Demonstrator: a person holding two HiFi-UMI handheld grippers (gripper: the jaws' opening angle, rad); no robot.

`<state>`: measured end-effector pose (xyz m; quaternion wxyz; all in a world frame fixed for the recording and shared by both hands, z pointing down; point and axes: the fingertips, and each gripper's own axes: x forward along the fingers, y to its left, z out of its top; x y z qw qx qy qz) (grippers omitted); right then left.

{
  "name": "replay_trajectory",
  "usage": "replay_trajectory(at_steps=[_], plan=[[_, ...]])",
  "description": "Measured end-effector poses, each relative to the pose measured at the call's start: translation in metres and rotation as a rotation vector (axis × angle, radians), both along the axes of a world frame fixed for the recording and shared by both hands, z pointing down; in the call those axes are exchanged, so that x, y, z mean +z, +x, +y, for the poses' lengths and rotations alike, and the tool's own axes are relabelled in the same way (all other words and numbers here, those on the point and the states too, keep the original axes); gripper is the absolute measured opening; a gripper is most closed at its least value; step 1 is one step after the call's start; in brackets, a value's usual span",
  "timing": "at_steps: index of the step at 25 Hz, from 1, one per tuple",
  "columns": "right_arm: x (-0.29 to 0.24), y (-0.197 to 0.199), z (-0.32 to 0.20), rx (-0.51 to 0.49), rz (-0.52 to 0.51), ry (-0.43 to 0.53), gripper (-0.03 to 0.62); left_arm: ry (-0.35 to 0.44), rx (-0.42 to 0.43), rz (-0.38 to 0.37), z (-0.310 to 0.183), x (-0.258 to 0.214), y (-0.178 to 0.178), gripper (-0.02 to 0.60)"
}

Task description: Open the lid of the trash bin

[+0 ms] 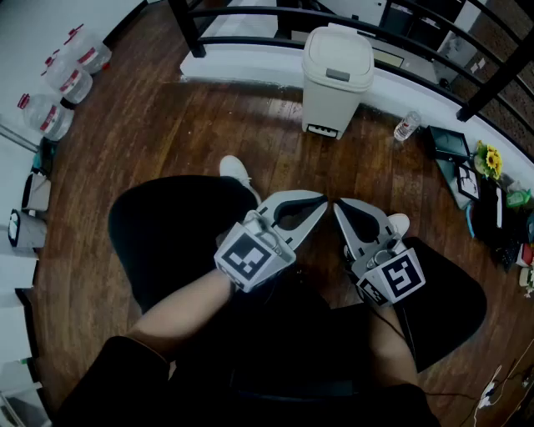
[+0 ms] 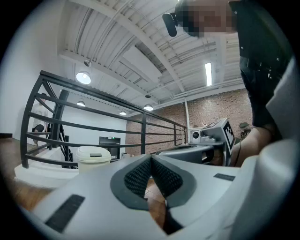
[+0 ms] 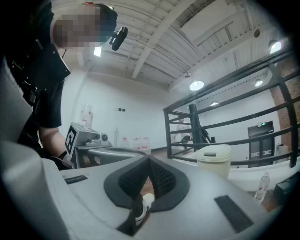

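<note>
Along the far left wall stand several clear water jugs (image 1: 65, 73) with red caps, on the dark wooden floor (image 1: 158, 133). Nearer, a white shoe (image 1: 236, 173) pokes out past the person's dark trousers. The left gripper (image 1: 323, 200) is held low over the lap, its jaws pressed together at the tips with nothing between them. Far beyond it, near the middle of the scene, the cream trash bin (image 1: 336, 83) stands upright on the floor against a white ledge (image 1: 250, 60) under a black railing (image 1: 250, 12), its lid (image 1: 338, 57) down, well apart from both grippers. Just right of the left gripper, tip almost to tip, the right gripper (image 1: 337, 205) is likewise closed and empty. Farther right a small plastic bottle (image 1: 406, 126) sits by the ledge, then picture frames (image 1: 455, 154) and a yellow flower (image 1: 491, 158).
</note>
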<state>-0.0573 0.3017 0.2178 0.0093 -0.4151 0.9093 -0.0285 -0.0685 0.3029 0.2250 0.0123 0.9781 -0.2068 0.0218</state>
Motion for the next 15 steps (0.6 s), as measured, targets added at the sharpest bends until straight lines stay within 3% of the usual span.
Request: replay_trajectory(at_steps=[6, 15], plan=[[-0.011, -0.002, -0.011, 0.018, 0.000, -0.007, 0.018, -0.046, -0.028, 0.038, -0.010, -0.004, -0.002, 0.040], [-0.017, 0.003, -0.047, 0.037, 0.031, -0.010, 0.018, -0.065, -0.054, 0.017, -0.050, -0.011, 0.002, 0.040]])
